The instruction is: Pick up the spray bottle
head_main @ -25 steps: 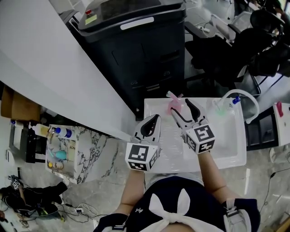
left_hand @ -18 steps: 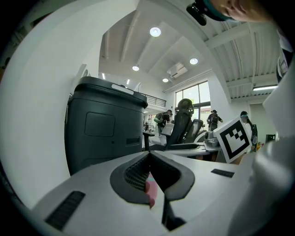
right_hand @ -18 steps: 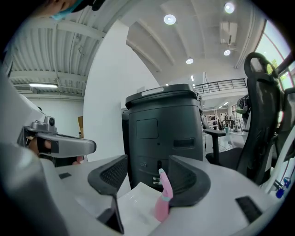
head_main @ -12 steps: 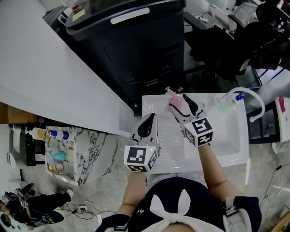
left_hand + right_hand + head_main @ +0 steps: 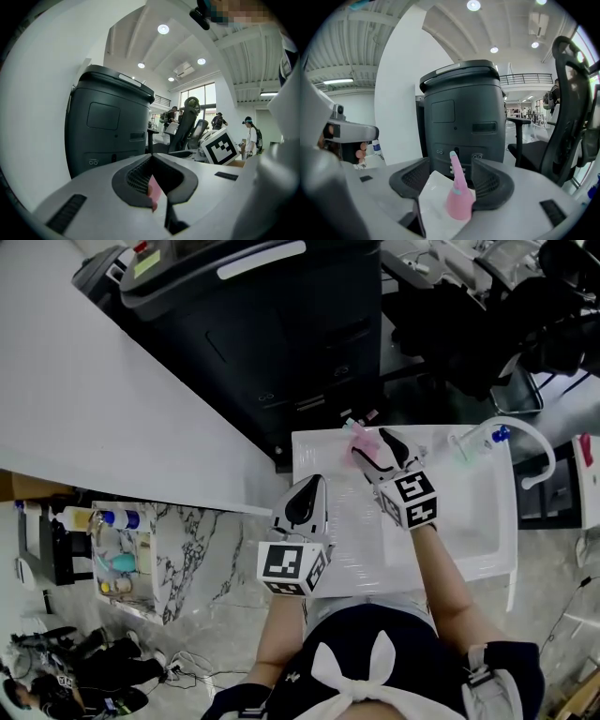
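A small pink spray bottle (image 5: 359,437) with a slim nozzle stands at the far left corner of the white table (image 5: 469,521). In the right gripper view the bottle (image 5: 459,199) sits between the two dark pads, closer to the right one. My right gripper (image 5: 376,445) (image 5: 452,182) is open around it, and I cannot tell whether a pad touches it. My left gripper (image 5: 307,495) (image 5: 151,161) hangs shut over the table's near left edge, holding nothing; a pink sliver shows through the slit beneath its tips.
A tall black bin (image 5: 281,334) stands just beyond the table. A clear bottle with a green top (image 5: 462,452) and a curved white tube (image 5: 525,439) are at the far right. A marble shelf with bottles (image 5: 127,549) lies to the left. An office chair (image 5: 576,117) stands at the right.
My right gripper has moved forward and slightly left, so its jaws now stand on either side of the pink bottle. The left gripper has barely shifted.
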